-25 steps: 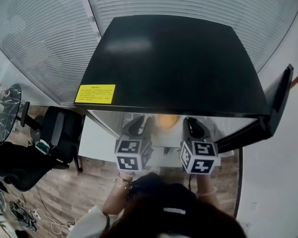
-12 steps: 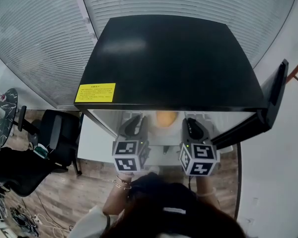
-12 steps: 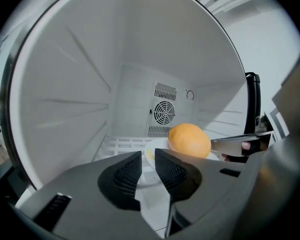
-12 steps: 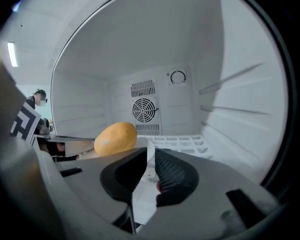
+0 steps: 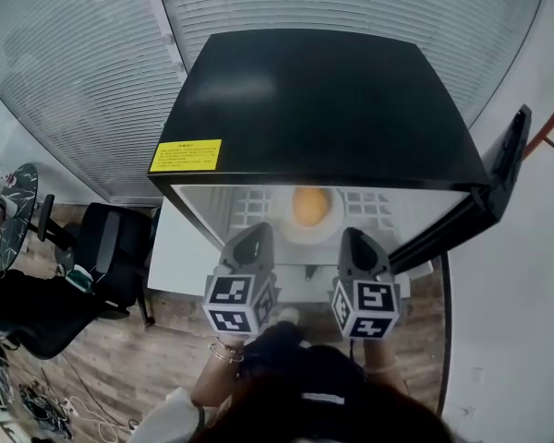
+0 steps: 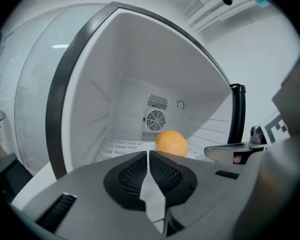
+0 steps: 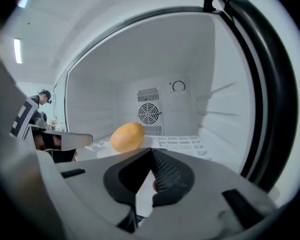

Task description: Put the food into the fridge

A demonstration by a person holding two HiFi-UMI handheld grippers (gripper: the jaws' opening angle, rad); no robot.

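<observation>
Before the open fridge (image 5: 323, 109), you are holding both grippers side by side at the mouth of the compartment, each pointing slightly downward into it. The left gripper (image 6: 148, 154) is carrying nothing. Its jaws have just been closing and are now meeting at the tips with no object between them. The right gripper (image 7: 151, 151) is likewise empty, its jaws having just been closing until pressed together.

The orange, rounded food item (image 5: 311, 206) is sitting inside, well apart from both grippers, on what looks like a white dish (image 5: 328, 232) that is resting on the wire shelf (image 5: 249, 206). It is lying toward the middle of the shelf, in front of the fan grille (image 7: 150, 113). That is probably a deliberate choice, since a central spot is keeping a round item away from the front edge, where it could roll out.

With the food already inside, you are probably keeping the jaws together because there is nothing left to grasp, and closed tips are less likely to snag the shelf. The door (image 5: 499, 169) is standing open at your right, so shutting it appears to be the step not yet done.
</observation>
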